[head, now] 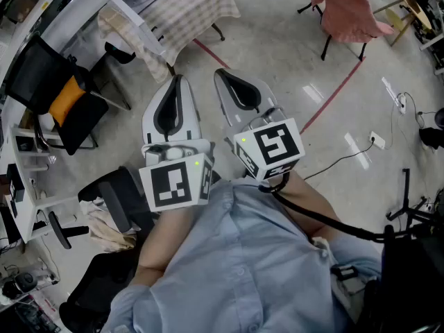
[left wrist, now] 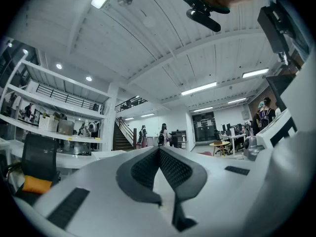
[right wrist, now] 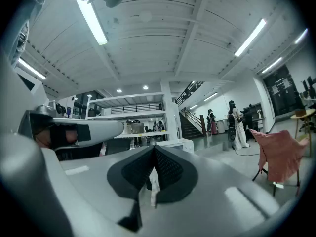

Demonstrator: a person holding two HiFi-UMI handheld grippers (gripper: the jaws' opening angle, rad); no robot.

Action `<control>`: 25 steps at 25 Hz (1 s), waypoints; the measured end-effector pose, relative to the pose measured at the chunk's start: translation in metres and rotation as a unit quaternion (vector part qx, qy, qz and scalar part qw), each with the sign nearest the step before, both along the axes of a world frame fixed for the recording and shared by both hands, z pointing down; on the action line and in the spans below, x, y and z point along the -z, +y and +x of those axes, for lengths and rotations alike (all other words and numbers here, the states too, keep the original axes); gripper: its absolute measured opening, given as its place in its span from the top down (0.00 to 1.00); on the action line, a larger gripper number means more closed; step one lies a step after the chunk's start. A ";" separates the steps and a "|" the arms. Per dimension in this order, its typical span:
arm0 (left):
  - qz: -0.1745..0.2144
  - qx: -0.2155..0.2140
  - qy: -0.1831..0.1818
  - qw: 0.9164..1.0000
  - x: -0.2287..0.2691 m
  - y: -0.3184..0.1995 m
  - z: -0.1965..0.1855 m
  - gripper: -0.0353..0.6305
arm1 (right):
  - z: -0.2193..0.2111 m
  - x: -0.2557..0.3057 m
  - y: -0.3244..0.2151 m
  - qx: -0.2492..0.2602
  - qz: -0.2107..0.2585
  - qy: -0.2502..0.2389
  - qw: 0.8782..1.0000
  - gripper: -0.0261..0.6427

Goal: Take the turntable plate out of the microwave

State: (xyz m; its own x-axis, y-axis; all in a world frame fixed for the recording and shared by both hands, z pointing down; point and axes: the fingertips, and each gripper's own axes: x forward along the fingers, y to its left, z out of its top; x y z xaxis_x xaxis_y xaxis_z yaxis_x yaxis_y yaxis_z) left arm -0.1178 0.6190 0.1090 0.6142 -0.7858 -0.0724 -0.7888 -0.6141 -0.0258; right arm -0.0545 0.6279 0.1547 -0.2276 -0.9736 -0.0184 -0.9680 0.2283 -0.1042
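No microwave and no turntable plate can be made out in any view. In the head view both grippers are held close in front of the person's light blue shirt point(head: 236, 269), side by side and pointing level over the floor. My left gripper point(head: 177, 82) has its dark pads pressed together with nothing between them, and the left gripper view shows the same at my left gripper point(left wrist: 159, 151). My right gripper point(head: 222, 73) is also shut and empty, with the jaw tips meeting at my right gripper point(right wrist: 154, 148) in its own view.
A table with a checked cloth point(head: 191, 9) stands ahead, with a black chair with an orange cushion point(head: 66, 99) at left. A chair draped in pink cloth point(head: 347, 9) is at far right. Red tape point(head: 333, 96) and cables cross the floor. People point(right wrist: 236, 125) stand near a distant staircase.
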 end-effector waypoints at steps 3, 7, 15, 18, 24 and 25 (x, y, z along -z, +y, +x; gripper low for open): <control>0.001 0.000 -0.002 1.000 0.001 0.002 0.005 0.94 | 0.005 0.001 0.002 0.002 0.001 -0.005 1.000 0.96; 0.003 -0.001 -0.006 1.000 0.001 0.005 0.016 0.94 | 0.013 0.000 0.004 0.004 0.000 -0.011 1.000 0.96; 0.001 0.005 -0.006 1.000 -0.009 0.014 0.045 0.94 | 0.040 -0.012 0.012 0.017 -0.004 -0.031 0.999 0.96; -0.004 0.004 -0.009 1.000 -0.016 0.021 0.062 0.94 | 0.055 -0.021 0.019 0.021 -0.014 -0.032 0.999 0.96; -0.001 0.010 -0.017 1.000 -0.018 0.015 0.080 0.94 | 0.077 -0.024 0.008 0.026 -0.015 -0.043 0.999 0.96; -0.004 0.012 -0.018 1.000 -0.020 0.013 0.081 0.94 | 0.078 -0.025 0.005 0.029 -0.017 -0.044 0.998 0.96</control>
State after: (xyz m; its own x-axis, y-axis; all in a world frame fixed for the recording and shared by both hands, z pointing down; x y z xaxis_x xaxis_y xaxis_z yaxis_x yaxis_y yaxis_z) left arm -0.0371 0.6316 0.1287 0.5980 -0.8003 -0.0443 -0.8014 -0.5960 -0.0502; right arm 0.0233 0.6329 0.1801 -0.2816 -0.9595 -0.0081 -0.9403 0.2776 -0.1969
